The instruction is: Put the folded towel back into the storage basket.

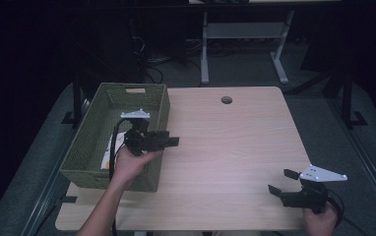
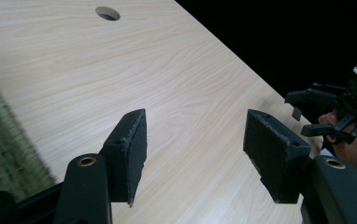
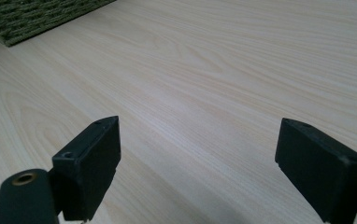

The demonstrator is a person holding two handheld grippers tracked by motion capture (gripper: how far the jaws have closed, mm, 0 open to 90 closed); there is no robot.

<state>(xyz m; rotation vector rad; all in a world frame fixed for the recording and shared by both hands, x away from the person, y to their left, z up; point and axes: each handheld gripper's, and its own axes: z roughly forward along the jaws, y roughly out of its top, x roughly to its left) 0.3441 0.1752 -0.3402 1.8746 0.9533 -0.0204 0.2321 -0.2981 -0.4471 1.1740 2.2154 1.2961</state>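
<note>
Desk [image 1: 235,147] carries the basket [image 1: 90,140] at its left edge. Your left hand-held gripper [image 1: 172,141] hangs just right of basket's right wall, jaws apart, nothing btwn; right hand-held gripper [image 1: 279,182] well right of basket, released too.
</note>
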